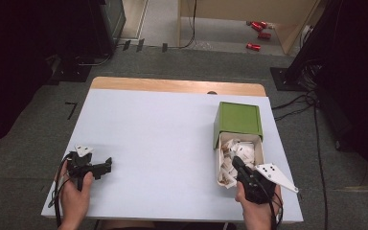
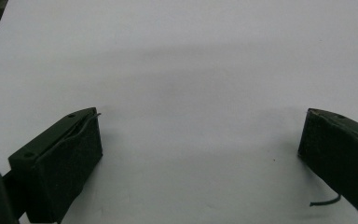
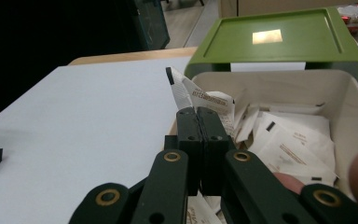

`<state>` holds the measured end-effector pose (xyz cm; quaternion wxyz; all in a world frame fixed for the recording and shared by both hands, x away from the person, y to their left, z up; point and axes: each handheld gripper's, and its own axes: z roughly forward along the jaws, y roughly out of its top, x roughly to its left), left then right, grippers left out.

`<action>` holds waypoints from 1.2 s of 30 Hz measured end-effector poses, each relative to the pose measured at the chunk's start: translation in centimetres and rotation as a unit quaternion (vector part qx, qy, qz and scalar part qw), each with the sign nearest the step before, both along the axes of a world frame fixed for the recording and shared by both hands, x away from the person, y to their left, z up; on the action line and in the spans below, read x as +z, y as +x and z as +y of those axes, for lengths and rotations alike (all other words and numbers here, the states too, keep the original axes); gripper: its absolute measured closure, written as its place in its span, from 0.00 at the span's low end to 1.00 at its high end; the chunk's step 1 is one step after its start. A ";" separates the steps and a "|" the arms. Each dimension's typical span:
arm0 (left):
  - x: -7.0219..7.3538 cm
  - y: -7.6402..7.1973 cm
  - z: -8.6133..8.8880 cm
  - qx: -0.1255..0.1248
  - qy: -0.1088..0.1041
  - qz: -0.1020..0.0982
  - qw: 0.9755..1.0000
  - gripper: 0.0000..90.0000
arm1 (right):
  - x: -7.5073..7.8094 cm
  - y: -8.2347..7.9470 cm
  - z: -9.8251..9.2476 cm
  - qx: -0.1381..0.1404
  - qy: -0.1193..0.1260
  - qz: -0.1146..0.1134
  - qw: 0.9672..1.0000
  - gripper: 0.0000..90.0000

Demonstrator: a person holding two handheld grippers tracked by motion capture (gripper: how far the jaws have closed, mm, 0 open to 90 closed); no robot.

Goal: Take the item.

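One sachet [image 3: 191, 95] pinched at its near edge by clenched right gripper [image 3: 199, 114], just above white box [image 3: 349, 109], table right. Judged light, thin, limp, tear-prone; hold edge. Left gripper [image 2: 200, 140] released, holding nothing, table left.

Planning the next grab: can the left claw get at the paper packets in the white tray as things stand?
Probably not without travelling: the left claw rests open at the table's far side, bare tabletop between it and the paper packets; nothing blocks it.
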<state>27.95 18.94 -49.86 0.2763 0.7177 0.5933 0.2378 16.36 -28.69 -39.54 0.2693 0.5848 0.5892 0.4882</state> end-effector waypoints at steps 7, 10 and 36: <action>0.0 0.0 0.0 0.000 0.000 0.000 1.000 0.00 | 0.7 0.7 1.3 0.005 0.002 -0.013 1.000 1.00; 0.0 0.0 0.0 0.000 0.000 0.000 1.000 0.00 | 1.0 1.1 1.9 0.011 0.001 -0.016 1.000 1.00; 0.0 0.0 0.0 0.000 0.000 0.000 1.000 0.00 | -0.5 3.4 8.3 0.051 -0.025 -0.007 0.998 1.00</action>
